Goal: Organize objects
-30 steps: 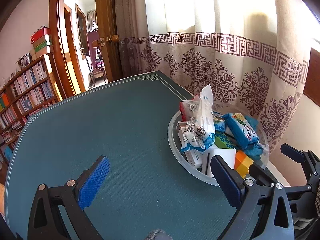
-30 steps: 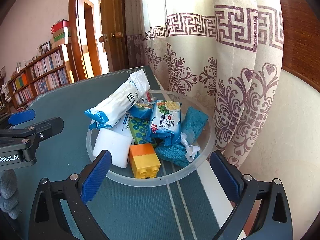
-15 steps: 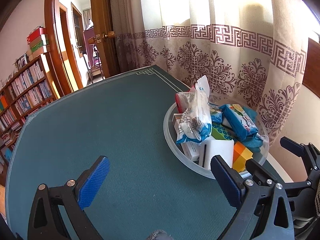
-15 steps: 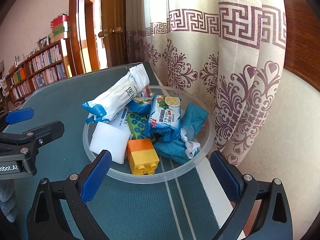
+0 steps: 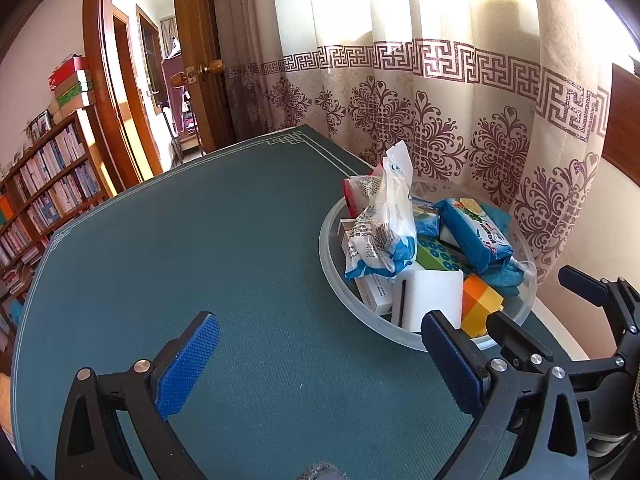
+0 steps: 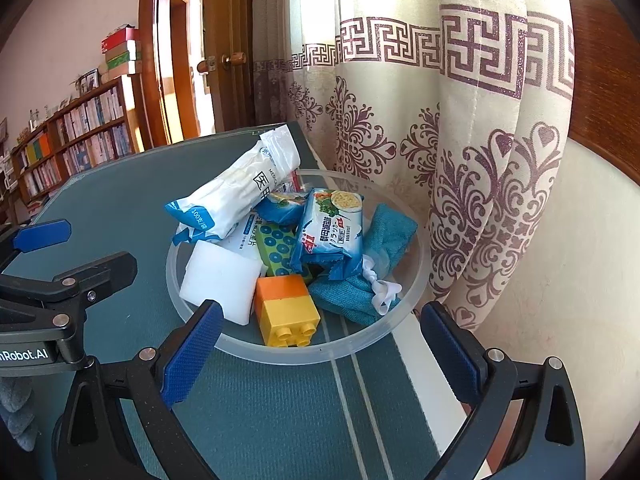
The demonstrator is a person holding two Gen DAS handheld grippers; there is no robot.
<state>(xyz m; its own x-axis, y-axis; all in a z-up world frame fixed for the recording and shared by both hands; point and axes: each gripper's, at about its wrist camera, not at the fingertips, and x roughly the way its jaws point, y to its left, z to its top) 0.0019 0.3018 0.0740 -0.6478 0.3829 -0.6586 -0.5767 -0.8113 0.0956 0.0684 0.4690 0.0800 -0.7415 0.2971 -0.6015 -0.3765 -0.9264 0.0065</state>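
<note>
Green table mat (image 5: 208,248): broad bare stretch on the left. Clear bowl (image 6: 404,320) sits at the mat's right edge, close to the curtain (image 6: 480,128). Bowl holds a white-blue packet (image 6: 236,196), cracker pack (image 6: 334,232), white sponge (image 6: 220,280), orange-yellow block (image 6: 286,310), teal cloth (image 6: 384,236). Left gripper (image 5: 320,364) jaws wide, empty, over mat. Right gripper (image 6: 322,354) jaws wide, empty, at the bowl's near rim.

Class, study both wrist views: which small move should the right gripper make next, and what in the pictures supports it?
Probably ease the open right gripper forward and down onto the orange and yellow brick. It lies nearest, uncovered, at the clear bowl's near rim, and nothing is held yet. The left gripper is open too, over bare mat.
</note>
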